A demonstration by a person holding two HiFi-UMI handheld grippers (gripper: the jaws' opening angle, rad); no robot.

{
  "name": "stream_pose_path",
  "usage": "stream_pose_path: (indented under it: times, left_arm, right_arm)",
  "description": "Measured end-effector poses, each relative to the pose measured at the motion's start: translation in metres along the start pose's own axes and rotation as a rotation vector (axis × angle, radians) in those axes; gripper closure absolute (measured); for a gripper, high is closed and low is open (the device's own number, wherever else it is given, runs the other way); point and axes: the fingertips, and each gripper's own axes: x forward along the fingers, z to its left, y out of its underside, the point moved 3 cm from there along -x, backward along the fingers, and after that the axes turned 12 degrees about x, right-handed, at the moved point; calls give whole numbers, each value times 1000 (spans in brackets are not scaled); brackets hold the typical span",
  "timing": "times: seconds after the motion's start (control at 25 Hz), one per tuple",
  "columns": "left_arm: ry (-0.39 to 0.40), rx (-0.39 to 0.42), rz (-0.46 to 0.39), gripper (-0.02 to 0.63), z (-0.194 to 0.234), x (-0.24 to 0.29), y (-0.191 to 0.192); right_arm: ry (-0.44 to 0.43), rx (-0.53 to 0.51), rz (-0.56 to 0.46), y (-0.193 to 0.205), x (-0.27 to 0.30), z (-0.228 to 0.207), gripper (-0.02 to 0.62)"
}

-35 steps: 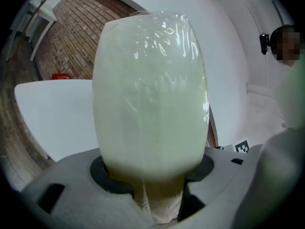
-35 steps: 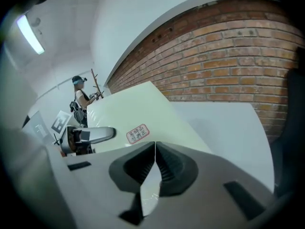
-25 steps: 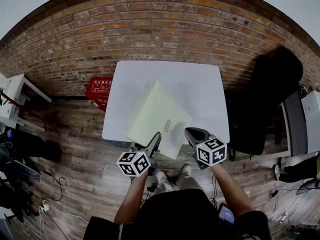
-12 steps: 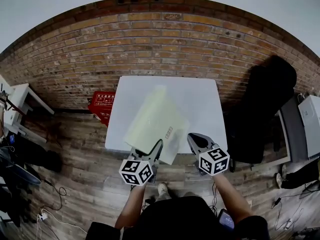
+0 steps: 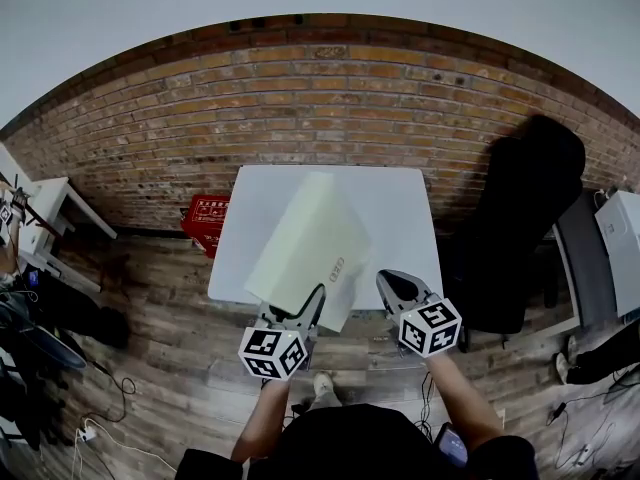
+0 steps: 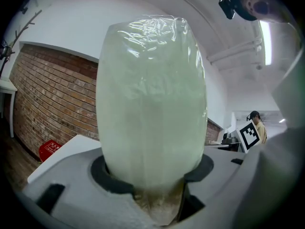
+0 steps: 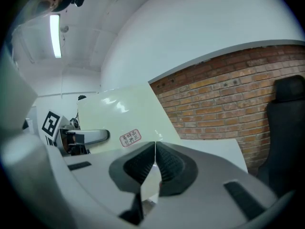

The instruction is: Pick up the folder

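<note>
The folder (image 5: 305, 243) was pale yellow-green with a small red-outlined stamp (image 5: 336, 266). The table (image 5: 400, 218) was white, the brick wall (image 5: 300, 108) red-brown, the crate (image 5: 205, 218) red and the plank floor (image 5: 150, 338) grey-brown. The marker cubes (image 5: 270, 353) bore black-and-white squares.

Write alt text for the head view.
A person holds a pale green folder tilted over a white table, left gripper clamping its near edge, right gripper pinching its right corner. Behind: brick wall, black chair right, red crate left.
</note>
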Motion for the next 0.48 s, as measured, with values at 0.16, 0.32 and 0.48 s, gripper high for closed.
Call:
stream_pose_path:
  times: [0.16,0.32,0.48]
  left_arm:
    - [-9,17,-6,336,-21,-8,-4]
    - [-22,31,-13,336,-39,-17,-7]
    - [-37,30,-23,336,-55,-27,-8]
  right_arm:
    - [-6,-4,-14,0,-22,-3,565]
    - [-16,-9,-24,1,-39,-4,565]
    - [-28,-23,-23,5,-56,-3,565]
